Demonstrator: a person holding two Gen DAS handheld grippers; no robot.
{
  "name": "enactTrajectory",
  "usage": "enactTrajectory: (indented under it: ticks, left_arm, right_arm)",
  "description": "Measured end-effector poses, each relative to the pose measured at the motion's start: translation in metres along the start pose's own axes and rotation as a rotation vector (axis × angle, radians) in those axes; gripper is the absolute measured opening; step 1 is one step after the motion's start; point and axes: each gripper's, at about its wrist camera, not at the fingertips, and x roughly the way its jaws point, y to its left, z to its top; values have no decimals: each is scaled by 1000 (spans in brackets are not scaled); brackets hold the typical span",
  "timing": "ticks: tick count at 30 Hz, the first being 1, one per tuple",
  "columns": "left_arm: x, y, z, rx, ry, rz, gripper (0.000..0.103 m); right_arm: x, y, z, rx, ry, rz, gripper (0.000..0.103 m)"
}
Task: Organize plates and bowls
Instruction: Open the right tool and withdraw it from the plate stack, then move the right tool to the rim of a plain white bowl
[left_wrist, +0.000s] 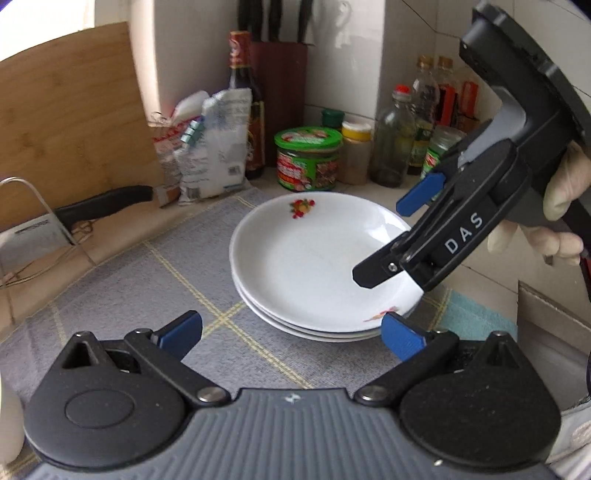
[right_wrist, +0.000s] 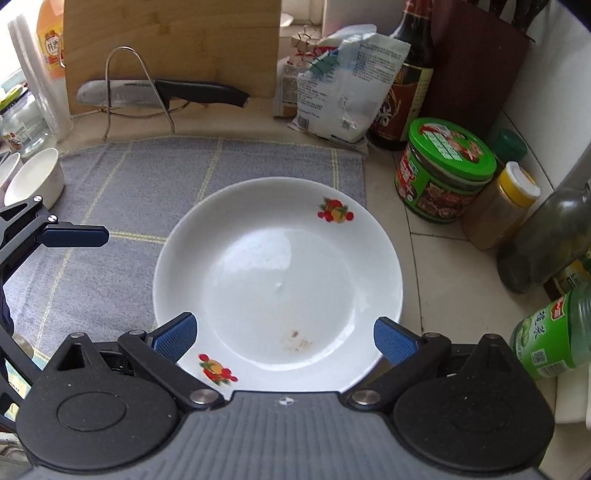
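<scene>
A stack of three white plates (left_wrist: 317, 266) with fruit decals sits on a grey checked cloth (left_wrist: 147, 295). My left gripper (left_wrist: 291, 336) stands open just short of the stack's near rim, its right pad close to the edge. My right gripper (left_wrist: 384, 242) hangs open over the right side of the top plate (right_wrist: 277, 280). In the right wrist view the right gripper (right_wrist: 284, 339) has that plate's near rim lying below and between its pads. One finger (right_wrist: 74, 236) of the left gripper shows at the left. White bowls (right_wrist: 37, 181) stand at the cloth's far left.
A green-lidded jar (right_wrist: 443, 173), a spice jar (right_wrist: 506, 206) and glass bottles (right_wrist: 546, 236) crowd the plates' right side. Behind are a sauce bottle (left_wrist: 247, 107), paper bags (left_wrist: 210, 147), a knife (right_wrist: 162, 92) on a wire rack and a bamboo board (left_wrist: 70, 122).
</scene>
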Motion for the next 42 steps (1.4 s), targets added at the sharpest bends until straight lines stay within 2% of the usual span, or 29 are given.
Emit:
enactTrajectory:
  ticks: [6, 9, 12, 15, 19, 27, 33, 42]
  left_arm:
    - [-48, 15, -14, -122, -115, 189, 102]
    - [-73, 22, -26, -120, -169, 300, 102]
    - [-98, 35, -43, -136, -200, 394, 102]
    - [-120, 52, -63, -170, -187, 410, 102]
    - [-150, 72, -95, -194, -175, 458, 102]
    - [-183, 106, -164, -273, -64, 551, 102]
    - [-184, 137, -202, -394, 20, 542, 102]
    - [-170, 151, -209, -393, 25, 498, 102]
  right_arm:
    - [3, 28, 15, -65, -88, 67, 103]
    - [5, 51, 24, -78, -119, 89, 103]
    - [1, 85, 28, -113, -195, 63, 103]
    - [-1, 122, 30, -141, -246, 55, 103]
    - [5, 173, 27, -164, -236, 102, 103]
    - [17, 259, 25, -240, -228, 157, 103]
    - [20, 292, 30, -282, -216, 198, 103]
    - [23, 319, 30, -339, -193, 230, 103]
